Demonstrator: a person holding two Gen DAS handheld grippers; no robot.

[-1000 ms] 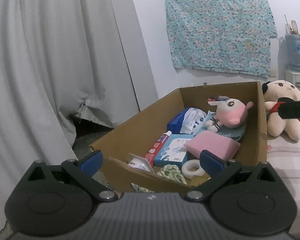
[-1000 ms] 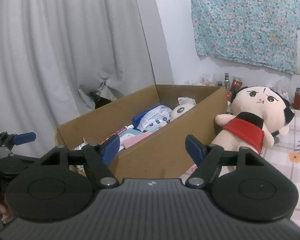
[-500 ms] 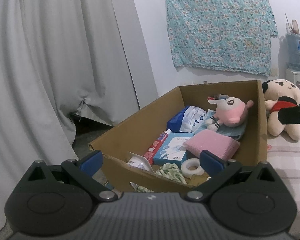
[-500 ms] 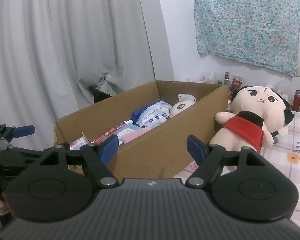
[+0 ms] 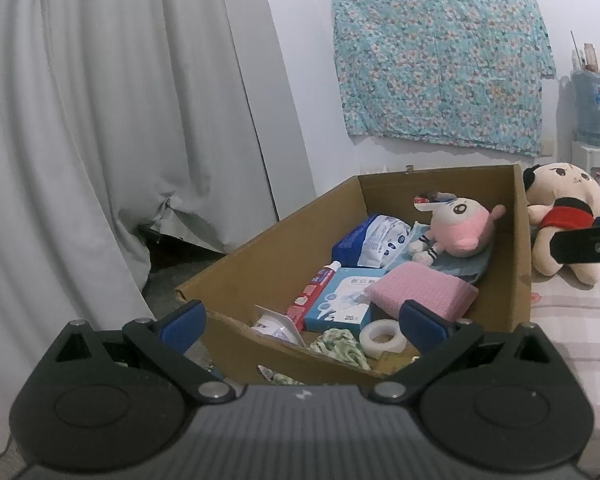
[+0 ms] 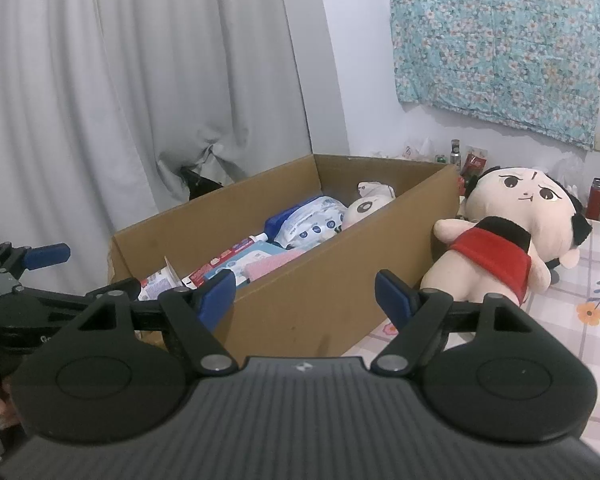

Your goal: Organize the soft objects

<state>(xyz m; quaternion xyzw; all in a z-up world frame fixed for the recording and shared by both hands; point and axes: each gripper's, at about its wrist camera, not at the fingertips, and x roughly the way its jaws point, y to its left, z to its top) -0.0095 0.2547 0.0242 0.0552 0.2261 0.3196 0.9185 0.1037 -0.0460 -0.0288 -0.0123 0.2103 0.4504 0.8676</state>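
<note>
Right claw (image 6: pixel 305 291) risen — spread, empty | doll (image 6: pixel 508 236) ahead-right, apart | left claw (image 5: pixel 302 320) spread

Both grippers, left gripper (image 5: pixel 302 322) and right gripper (image 6: pixel 305 292), are showing black linkage arms, silver pivot screws, round black discs, ribbed grey bodies bearing a small white logo, and blue finger pads (image 6: pixel 392 300).
</note>
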